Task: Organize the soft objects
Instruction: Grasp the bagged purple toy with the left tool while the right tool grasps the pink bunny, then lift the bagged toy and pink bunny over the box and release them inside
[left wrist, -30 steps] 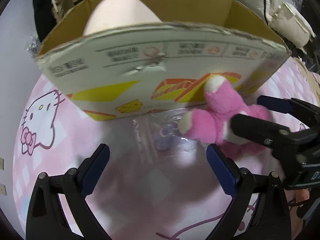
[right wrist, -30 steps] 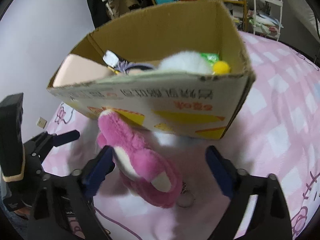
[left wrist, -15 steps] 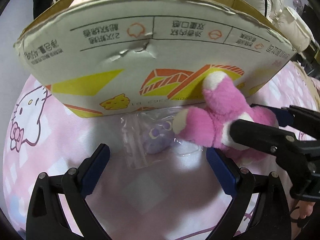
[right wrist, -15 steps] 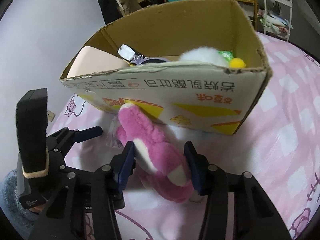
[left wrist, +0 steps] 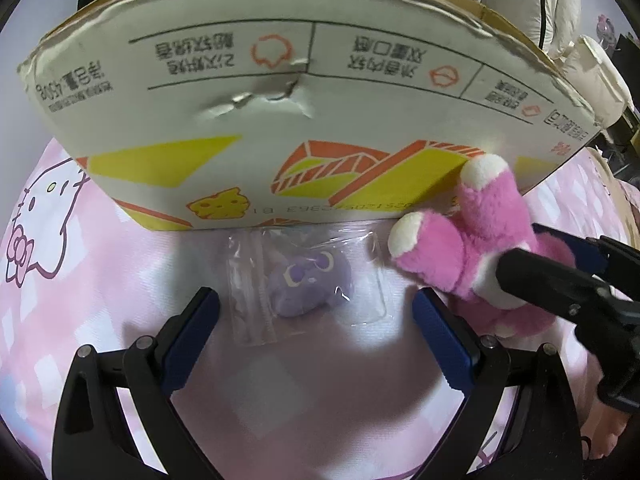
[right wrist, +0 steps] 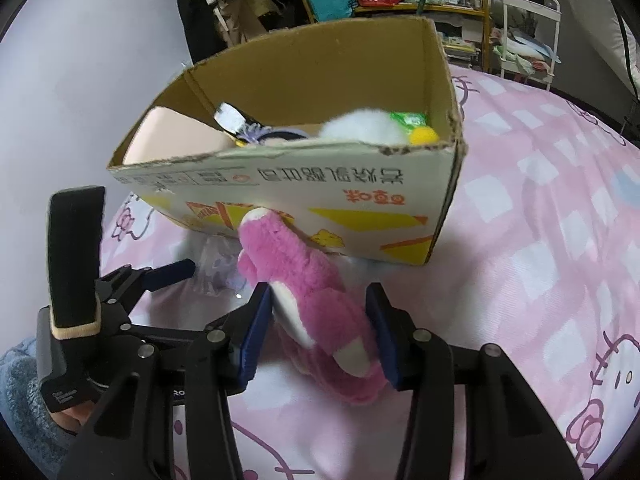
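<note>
Pink plush toy (right wrist: 316,312), at frame centre, lying on the pink Hello Kitty bedsheet (right wrist: 540,240) with its white-tipped end against the cardboard box (right wrist: 344,200). Right gripper (right wrist: 316,332) clamped on the toy's body. Left gripper (left wrist: 316,332) spread wide around a purple plush in a clear bag (left wrist: 304,280), lower centre, at the box's base.

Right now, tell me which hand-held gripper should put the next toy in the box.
The right hand-held gripper. Its jaws are closed on the pink plush, directly in front of the cardboard box. The left hand-held gripper is open around the bagged purple toy and holds nothing.
</note>
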The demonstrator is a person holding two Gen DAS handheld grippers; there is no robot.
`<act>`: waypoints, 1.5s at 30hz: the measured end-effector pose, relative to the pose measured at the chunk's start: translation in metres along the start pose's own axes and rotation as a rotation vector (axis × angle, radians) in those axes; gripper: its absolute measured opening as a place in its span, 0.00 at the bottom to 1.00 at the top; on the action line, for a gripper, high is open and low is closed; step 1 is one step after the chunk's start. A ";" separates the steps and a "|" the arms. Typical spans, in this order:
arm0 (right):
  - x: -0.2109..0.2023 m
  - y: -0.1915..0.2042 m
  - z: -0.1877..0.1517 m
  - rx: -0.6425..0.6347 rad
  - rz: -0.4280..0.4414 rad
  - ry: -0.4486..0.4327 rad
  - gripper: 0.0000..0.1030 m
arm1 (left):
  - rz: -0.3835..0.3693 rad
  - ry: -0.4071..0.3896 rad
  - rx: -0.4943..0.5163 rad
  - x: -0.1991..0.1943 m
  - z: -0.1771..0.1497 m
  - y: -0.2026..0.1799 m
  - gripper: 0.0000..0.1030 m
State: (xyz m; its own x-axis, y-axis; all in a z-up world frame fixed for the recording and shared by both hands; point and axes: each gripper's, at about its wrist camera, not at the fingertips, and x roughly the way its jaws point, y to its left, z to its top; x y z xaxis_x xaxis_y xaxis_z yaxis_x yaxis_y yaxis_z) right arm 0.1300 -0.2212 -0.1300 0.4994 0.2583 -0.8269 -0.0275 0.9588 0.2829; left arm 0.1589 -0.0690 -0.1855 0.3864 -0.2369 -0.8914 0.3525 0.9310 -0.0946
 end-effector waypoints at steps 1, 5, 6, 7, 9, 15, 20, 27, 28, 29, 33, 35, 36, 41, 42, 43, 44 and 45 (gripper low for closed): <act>0.000 -0.002 0.000 0.001 -0.002 0.004 0.50 | 0.002 0.000 -0.002 0.002 0.001 -0.001 0.93; 0.001 -0.003 0.001 -0.001 0.000 0.008 0.50 | 0.014 -0.001 -0.004 0.004 0.002 -0.009 0.94; 0.002 -0.003 0.002 -0.001 0.000 0.009 0.50 | 0.017 -0.001 -0.006 0.002 0.000 -0.013 0.94; 0.002 -0.003 0.001 -0.002 -0.001 0.009 0.50 | 0.021 -0.002 -0.011 0.002 0.000 -0.015 0.94; 0.002 -0.002 0.000 -0.003 -0.001 0.009 0.50 | 0.084 -0.031 -0.025 -0.005 0.001 -0.016 0.93; 0.005 -0.004 0.001 -0.001 0.001 0.013 0.50 | 0.117 -0.036 -0.059 -0.005 0.002 -0.009 0.93; 0.007 -0.003 -0.001 -0.003 0.002 0.015 0.50 | 0.150 -0.022 -0.006 0.001 -0.002 -0.019 0.93; 0.013 0.006 -0.001 -0.036 -0.021 0.013 0.51 | 0.092 -0.001 -0.006 -0.001 -0.005 -0.029 0.76; 0.013 0.007 -0.001 -0.041 -0.023 0.015 0.51 | 0.090 0.002 -0.005 -0.001 -0.002 -0.030 0.75; 0.014 0.008 -0.001 -0.047 -0.024 0.017 0.51 | 0.086 0.003 -0.004 -0.001 -0.002 -0.032 0.74; 0.015 0.008 -0.001 -0.047 -0.020 0.016 0.50 | 0.079 0.000 -0.016 -0.005 -0.004 -0.039 0.72; 0.014 0.008 -0.002 -0.050 -0.019 0.011 0.50 | 0.077 -0.001 -0.023 -0.006 -0.008 -0.031 0.71; 0.013 0.008 -0.002 -0.052 -0.020 0.008 0.50 | 0.077 -0.001 -0.025 -0.008 -0.010 -0.032 0.71; 0.008 0.010 -0.006 -0.063 -0.020 -0.006 0.44 | 0.064 0.004 -0.047 -0.036 -0.017 -0.020 0.69; 0.008 0.010 -0.006 -0.062 -0.020 -0.006 0.44 | 0.063 0.008 -0.049 -0.037 -0.018 -0.019 0.69; 0.007 0.011 -0.007 -0.062 -0.021 -0.007 0.43 | 0.064 0.011 -0.050 -0.038 -0.020 -0.019 0.69; 0.007 0.012 -0.008 -0.064 -0.024 -0.007 0.43 | 0.067 0.011 -0.051 -0.040 -0.021 -0.018 0.69; 0.005 0.012 -0.009 -0.066 -0.026 -0.008 0.42 | 0.071 0.010 -0.052 -0.042 -0.023 -0.018 0.69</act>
State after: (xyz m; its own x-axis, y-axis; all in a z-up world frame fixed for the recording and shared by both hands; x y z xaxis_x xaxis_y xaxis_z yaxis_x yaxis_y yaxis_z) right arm 0.1251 -0.2077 -0.1354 0.5077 0.2329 -0.8295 -0.0716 0.9709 0.2287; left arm 0.1164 -0.0696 -0.1571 0.4003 -0.1677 -0.9009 0.2796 0.9586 -0.0542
